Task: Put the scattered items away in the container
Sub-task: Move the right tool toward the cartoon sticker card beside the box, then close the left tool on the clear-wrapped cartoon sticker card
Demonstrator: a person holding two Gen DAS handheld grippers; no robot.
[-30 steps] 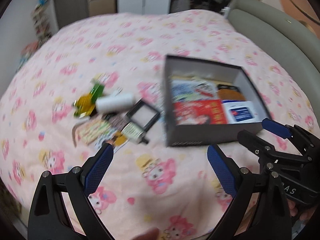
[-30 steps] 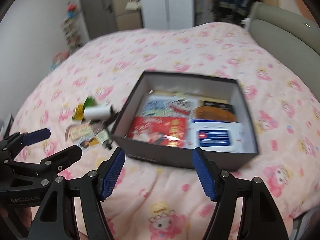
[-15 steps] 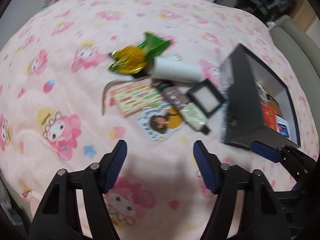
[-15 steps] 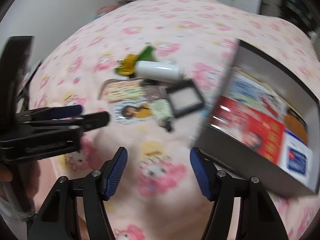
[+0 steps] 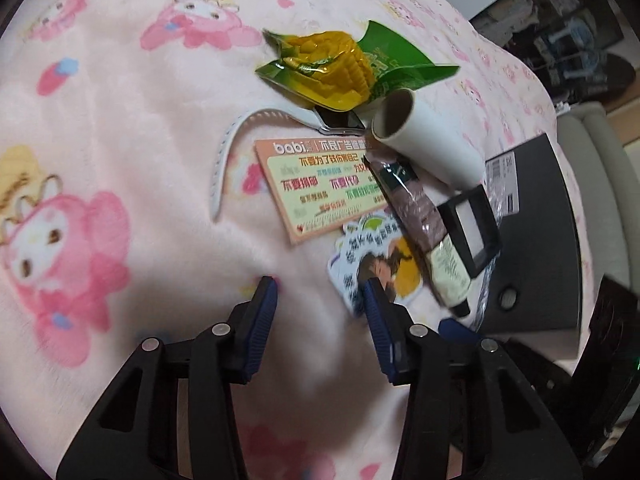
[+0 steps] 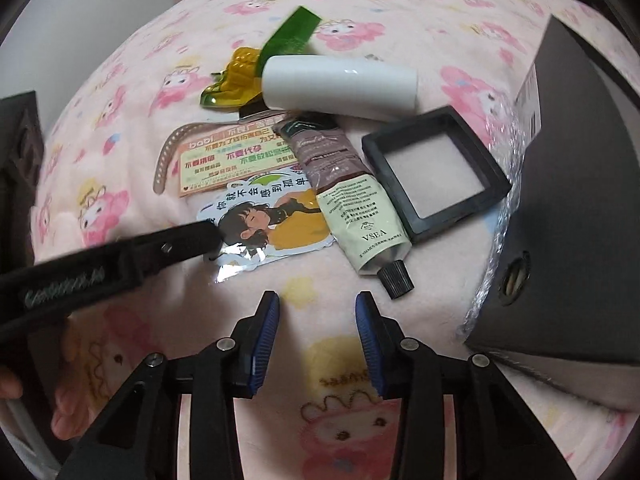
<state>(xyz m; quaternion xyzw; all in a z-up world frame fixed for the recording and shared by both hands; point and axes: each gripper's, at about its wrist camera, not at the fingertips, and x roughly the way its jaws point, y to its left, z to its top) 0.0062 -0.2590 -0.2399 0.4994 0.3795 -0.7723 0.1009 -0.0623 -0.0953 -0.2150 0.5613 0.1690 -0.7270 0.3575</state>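
Both tools, left (image 5: 320,300) and right (image 6: 318,312), being narrowed, half-open, nothing gripped; pile (tube (image 6: 352,196), roll (image 6: 340,84), sticker (image 6: 272,216)) being left outside box (image 6: 580,220).

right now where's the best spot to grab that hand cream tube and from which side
Probably the tube across its round capped end, just above the black cap, coming from above. It lies flat on the blanket with that end nearest the right gripper and clear of the black frame. The crimped far end sits under the white roll.
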